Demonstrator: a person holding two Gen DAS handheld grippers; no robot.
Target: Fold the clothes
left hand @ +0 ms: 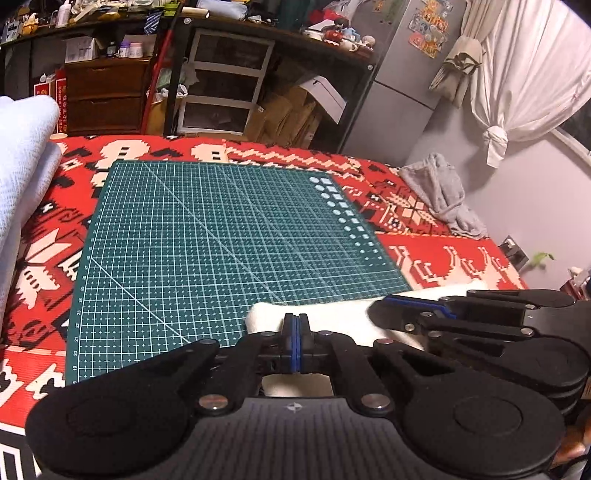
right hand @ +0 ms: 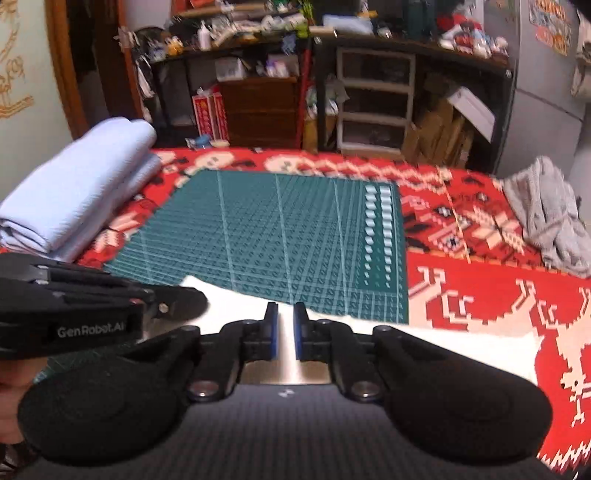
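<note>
You've got the left gripper [left hand: 294,321] pinched shut on the white cloth's [left hand: 332,314] near edge, right gripper [right hand: 285,314] fingers slightly apart w/ cloth between, prob. for a fold across the cutting mat [left hand: 221,236].

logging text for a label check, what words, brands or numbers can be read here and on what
"GenRobot.AI": on the side of the left gripper, in the right wrist view.
"19" up to "28": along the left edge of the green cutting mat.
Fridge stickers and red boxes: too blurred to read.
</note>
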